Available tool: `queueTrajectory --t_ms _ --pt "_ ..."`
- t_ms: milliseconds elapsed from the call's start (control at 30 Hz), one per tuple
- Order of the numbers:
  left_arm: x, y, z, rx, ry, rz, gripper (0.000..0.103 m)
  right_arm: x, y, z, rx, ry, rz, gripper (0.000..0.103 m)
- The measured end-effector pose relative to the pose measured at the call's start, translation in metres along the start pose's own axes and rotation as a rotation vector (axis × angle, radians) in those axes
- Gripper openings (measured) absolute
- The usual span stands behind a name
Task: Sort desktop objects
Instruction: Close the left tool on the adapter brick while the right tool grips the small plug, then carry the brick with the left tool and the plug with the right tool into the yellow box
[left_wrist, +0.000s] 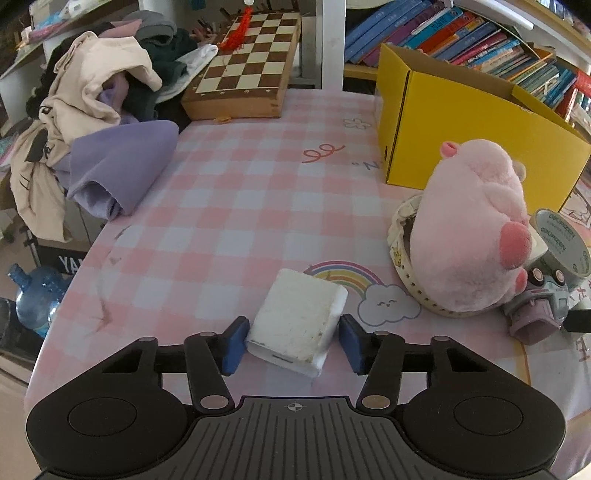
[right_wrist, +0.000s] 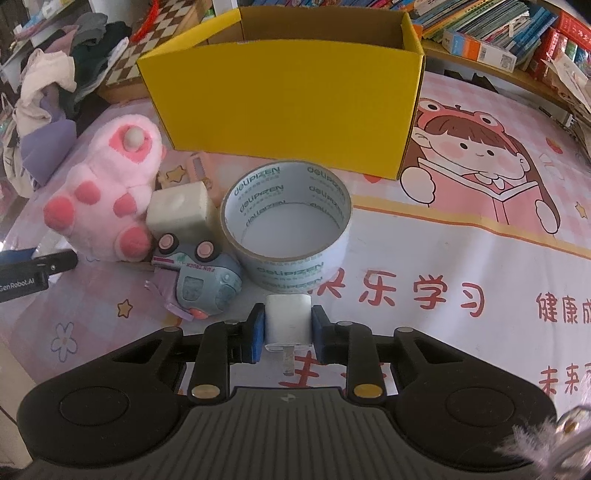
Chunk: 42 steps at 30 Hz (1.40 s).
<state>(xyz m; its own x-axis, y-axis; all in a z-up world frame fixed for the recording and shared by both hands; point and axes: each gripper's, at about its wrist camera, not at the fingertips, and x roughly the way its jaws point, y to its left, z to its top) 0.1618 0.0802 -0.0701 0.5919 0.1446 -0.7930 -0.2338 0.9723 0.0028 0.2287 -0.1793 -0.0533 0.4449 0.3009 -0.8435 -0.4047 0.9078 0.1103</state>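
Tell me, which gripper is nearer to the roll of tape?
Right. The right gripper, closed around a small white plug, sits just in front of the tape roll. The left gripper is further off, beyond the pink plush toy, around a white charger block.

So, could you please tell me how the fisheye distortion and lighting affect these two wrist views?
Left wrist view: the yellow box and the shelves bow strongly toward the edges, and daylight is soft with a pale wash. Right wrist view: the tape roll is sharp at the centre, the books at the rim are smeared, and something fuzzy at the lower right corner is blurred.
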Motion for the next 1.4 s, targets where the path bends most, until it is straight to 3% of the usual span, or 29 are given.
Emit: queueTrajectory --t_ms 567,1400 --pt "-0.028 -0.004 -0.002 0.005 -0.064 -0.113 0.041 -0.027 0.005 -0.011 0.021 -0.048 0.008 0.024" --pt "-0.087 0.007 0.001 0.008 -0.205 -0.2 0.041 -0.06 0.03 -0.025 0.012 -0.116 0.008 0.024"
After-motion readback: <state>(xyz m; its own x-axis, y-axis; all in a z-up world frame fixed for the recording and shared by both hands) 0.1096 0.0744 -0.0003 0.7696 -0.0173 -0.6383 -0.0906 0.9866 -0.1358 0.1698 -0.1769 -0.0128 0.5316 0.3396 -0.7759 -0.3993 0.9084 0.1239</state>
